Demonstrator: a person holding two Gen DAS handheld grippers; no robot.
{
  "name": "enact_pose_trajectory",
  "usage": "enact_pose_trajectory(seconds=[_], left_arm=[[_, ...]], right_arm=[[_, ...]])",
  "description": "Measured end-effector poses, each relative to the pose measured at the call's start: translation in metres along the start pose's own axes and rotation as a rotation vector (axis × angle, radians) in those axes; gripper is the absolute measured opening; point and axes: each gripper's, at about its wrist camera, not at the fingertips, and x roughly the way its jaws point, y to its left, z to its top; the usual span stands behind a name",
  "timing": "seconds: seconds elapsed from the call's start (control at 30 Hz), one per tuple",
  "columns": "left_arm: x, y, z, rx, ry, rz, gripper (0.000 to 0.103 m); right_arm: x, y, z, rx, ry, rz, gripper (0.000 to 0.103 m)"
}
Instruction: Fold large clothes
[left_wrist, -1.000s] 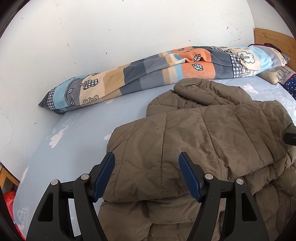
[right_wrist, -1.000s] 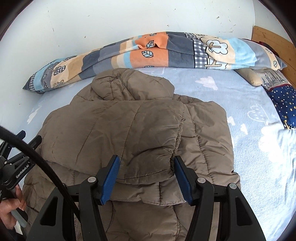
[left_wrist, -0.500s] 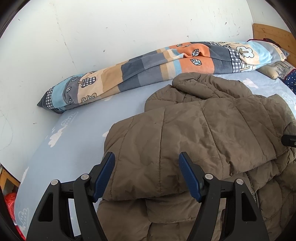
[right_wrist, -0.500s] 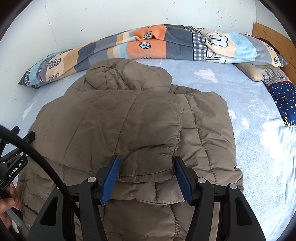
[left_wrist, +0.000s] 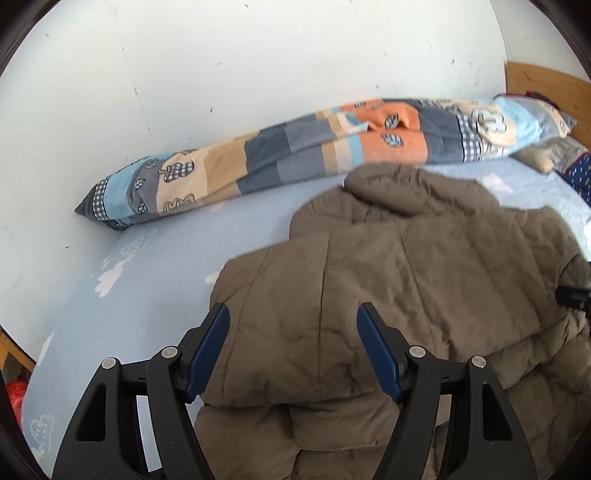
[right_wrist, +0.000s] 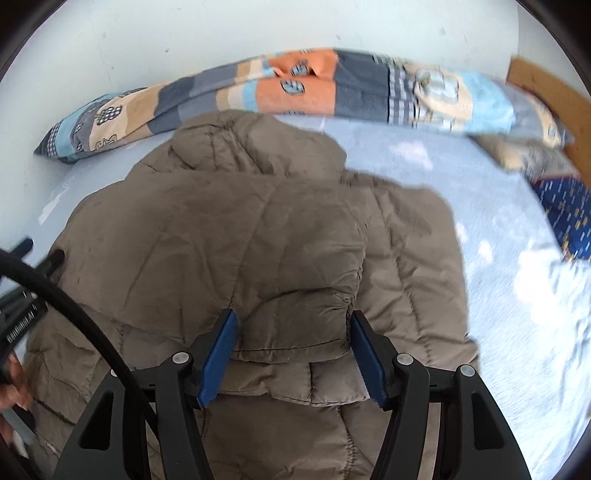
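Observation:
A brown quilted puffer jacket (left_wrist: 406, 280) lies on the light blue bed sheet (left_wrist: 155, 280), with a sleeve or side panel folded across its body and the hood toward the wall. It also fills the right wrist view (right_wrist: 258, 240). My left gripper (left_wrist: 293, 325) is open and empty, its blue pads either side of the folded panel's lower left edge, just above it. My right gripper (right_wrist: 291, 332) is open and empty over the folded panel's lower right corner. The left gripper's body shows at the left edge of the right wrist view (right_wrist: 22, 314).
A patchwork quilt roll (left_wrist: 295, 158) lies along the white wall behind the jacket. A beige pillow (right_wrist: 524, 155) and a dark blue starred cloth (right_wrist: 569, 214) sit at the right by the wooden headboard (right_wrist: 546, 88). Bare sheet (right_wrist: 517, 295) lies right of the jacket.
Both grippers have stayed open and shifted slightly over the jacket; the views now show motion blur. The jacket's fold looks unchanged.

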Motion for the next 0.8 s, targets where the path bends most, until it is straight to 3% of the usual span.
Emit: enact_pose_trajectory(seconds=[0.33, 0.8], left_arm=[[0.004, -0.005, -0.003, 0.01, 0.021, -0.017, 0.071], [0.006, -0.006, -0.004, 0.015, 0.031, -0.014, 0.071]], right_arm=[[-0.025, 0.034, -0.002, -0.178, -0.112, -0.105, 0.066], [-0.026, 0.042, -0.003, -0.22, -0.125, -0.132, 0.067]])
